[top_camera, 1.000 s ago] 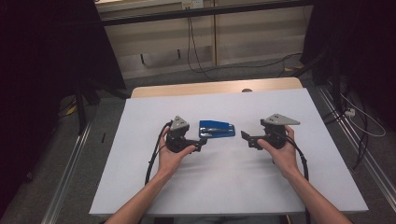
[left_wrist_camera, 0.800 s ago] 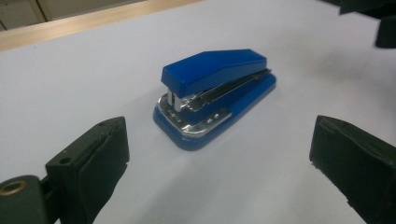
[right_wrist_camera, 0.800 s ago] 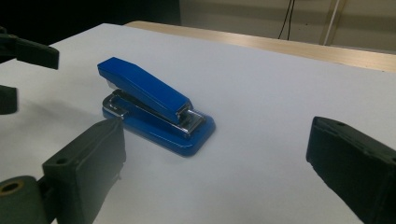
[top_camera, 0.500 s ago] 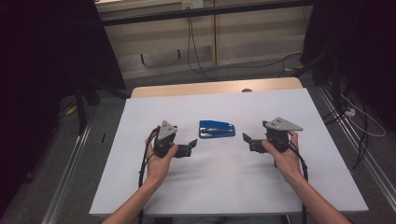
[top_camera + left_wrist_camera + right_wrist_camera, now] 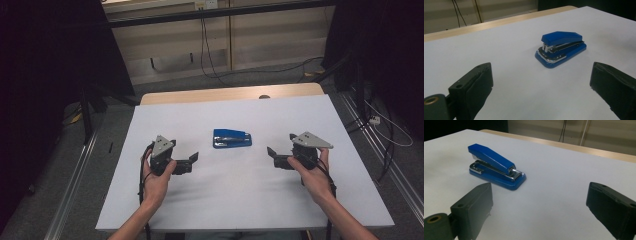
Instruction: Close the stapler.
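White tabletop point(image 5: 240, 195) bears a blue stapler point(image 5: 232, 138) between two gaping hand-held grippers, untouched.

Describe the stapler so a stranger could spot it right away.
Find the white table. Near its middle, between the left gripper and the right gripper, lies the stapler. It is bright blue with silver metal; both grippers are black and open.

You work at a white-topped table point(image 5: 240, 200) whose far edge shows a strip of bare pale wood point(image 5: 200, 95). Beyond it stand beige wall panels point(image 5: 260, 40) with black cables point(image 5: 205, 45) hanging down. Grey carpet point(image 5: 60, 190) and dark curtains point(image 5: 45, 60) flank the table.
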